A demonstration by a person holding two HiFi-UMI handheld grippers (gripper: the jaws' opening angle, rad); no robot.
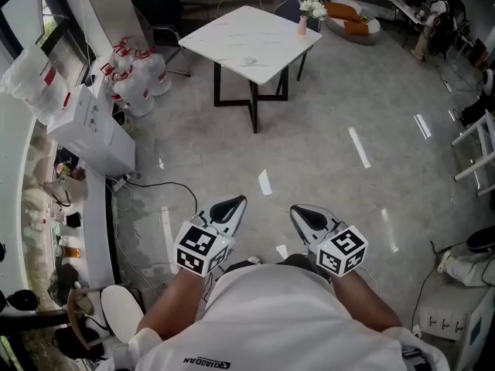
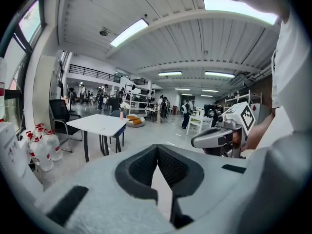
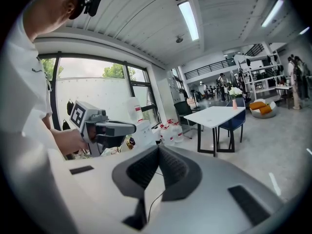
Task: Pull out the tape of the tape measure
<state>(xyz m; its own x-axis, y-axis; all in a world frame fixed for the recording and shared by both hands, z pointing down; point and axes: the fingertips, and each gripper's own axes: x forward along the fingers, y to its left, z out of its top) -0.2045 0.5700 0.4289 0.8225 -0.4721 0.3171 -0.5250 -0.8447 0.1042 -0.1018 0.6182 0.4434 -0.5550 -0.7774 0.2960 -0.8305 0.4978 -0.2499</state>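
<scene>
While you stand well back from white desk [image 1: 247, 41], left gripper [image 1: 234, 202] and right gripper [image 1: 298, 212] both closed, empty. No tape measure in any view. Expect hard slick case, springy blade: clamp case, pull end hook.

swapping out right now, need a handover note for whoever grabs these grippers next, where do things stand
Left gripper: jaws together, empty, held out before the person's body.
Right gripper: jaws together, empty, beside the left one, not touching it.
Things: no tape measure shows in any view. A white square table with black legs stands ahead; only a small pink vase with white flowers can be made out on it.
Done: nothing that shows.
Left: find the tape measure, hold its case in one gripper, pull the tape's end with the other.
</scene>
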